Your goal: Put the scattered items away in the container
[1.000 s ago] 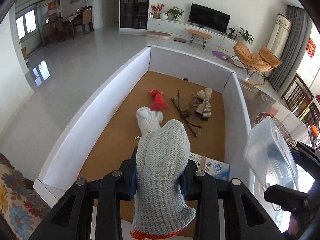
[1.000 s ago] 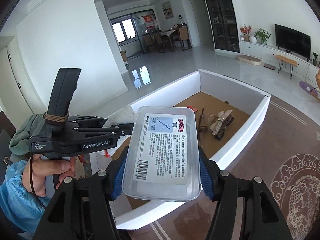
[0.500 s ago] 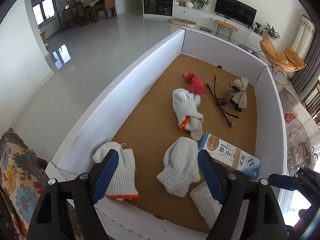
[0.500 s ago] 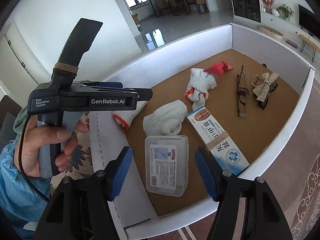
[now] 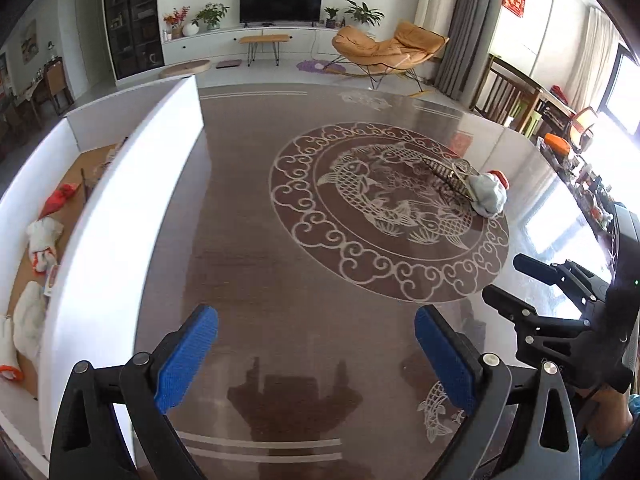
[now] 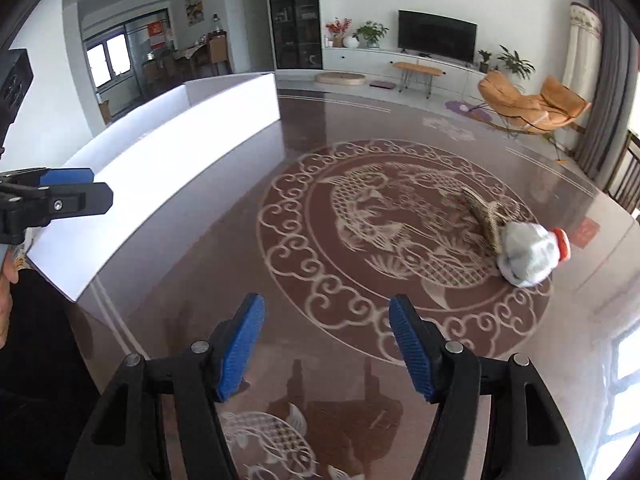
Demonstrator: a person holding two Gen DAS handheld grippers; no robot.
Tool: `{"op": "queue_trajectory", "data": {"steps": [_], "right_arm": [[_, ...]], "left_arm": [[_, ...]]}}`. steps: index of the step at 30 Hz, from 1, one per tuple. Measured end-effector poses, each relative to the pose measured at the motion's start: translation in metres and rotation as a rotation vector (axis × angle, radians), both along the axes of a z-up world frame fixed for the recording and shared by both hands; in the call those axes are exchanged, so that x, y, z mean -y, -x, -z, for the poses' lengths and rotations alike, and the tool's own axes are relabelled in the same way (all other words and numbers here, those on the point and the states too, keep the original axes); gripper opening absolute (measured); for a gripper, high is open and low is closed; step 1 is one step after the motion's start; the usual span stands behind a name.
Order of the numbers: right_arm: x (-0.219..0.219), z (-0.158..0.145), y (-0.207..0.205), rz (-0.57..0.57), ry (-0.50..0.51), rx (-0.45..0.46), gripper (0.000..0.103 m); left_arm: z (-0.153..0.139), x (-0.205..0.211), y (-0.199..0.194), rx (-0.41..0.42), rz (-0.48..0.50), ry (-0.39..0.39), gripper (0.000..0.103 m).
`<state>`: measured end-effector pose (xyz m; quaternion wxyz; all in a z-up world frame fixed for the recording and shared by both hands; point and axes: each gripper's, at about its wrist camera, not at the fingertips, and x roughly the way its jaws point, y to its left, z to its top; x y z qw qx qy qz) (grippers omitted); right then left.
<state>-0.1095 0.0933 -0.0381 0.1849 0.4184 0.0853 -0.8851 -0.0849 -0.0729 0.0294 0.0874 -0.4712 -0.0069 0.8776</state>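
Note:
My left gripper [image 5: 316, 320] hangs over the brown patterned table [image 5: 248, 240], its jaws opening wide with nothing between them. My right gripper [image 6: 327, 304] is open and empty over the same table. A balled white glove with a red cuff [image 6: 528, 256] lies far right, touching a woven bow [image 6: 486, 216]; the left wrist view shows the same glove [image 5: 488, 196] and bow [image 5: 452, 172]. The white-walled container [image 5: 120, 208] stands at the left, holding white gloves [image 5: 42, 236] and a red item [image 5: 60, 200]. Both grippers are well short of the glove.
The right gripper [image 5: 504, 278] appears at the right edge of the left wrist view, and the left gripper [image 6: 96, 188] at the left edge of the right wrist view. The container wall [image 6: 160, 152] runs along the table's left. Clutter lines the far right table edge [image 5: 592, 188].
The left gripper let a white glove drop into the container, and the right gripper let go of a clear plastic box there. Both then swung right, out over the open table.

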Motion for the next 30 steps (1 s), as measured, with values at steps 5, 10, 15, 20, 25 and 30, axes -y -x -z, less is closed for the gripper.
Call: {"op": "queue_trajectory", "data": {"steps": [5,10,15,20,25,30], "right_arm": [[-0.114,0.024,0.018,0.281,-0.041,0.076,0.066],[-0.142,0.031,0.034,0.358,-0.018,0.103,0.068],[-0.137,0.032,0.045,0.383,-0.021,0.034,0.071],[-0.133,0.031,0.048,0.389,-0.019,0.032,0.071],[-0.133,0.031,0.049,0.389,-0.019,0.032,0.071],[-0.134,0.032,0.049,0.389,-0.018,0.031,0.071]], "left_arm": [[0.052,-0.092,0.042,-0.010,0.075,0.080,0.100],[0.065,-0.121,0.070,-0.022,0.072,0.115,0.100],[0.074,-0.122,0.075,-0.028,0.065,0.095,0.103],[0.077,-0.123,0.077,-0.027,0.062,0.095,0.103],[0.078,-0.124,0.076,-0.028,0.060,0.098,0.103],[0.078,-0.124,0.076,-0.028,0.060,0.098,0.103]]}}
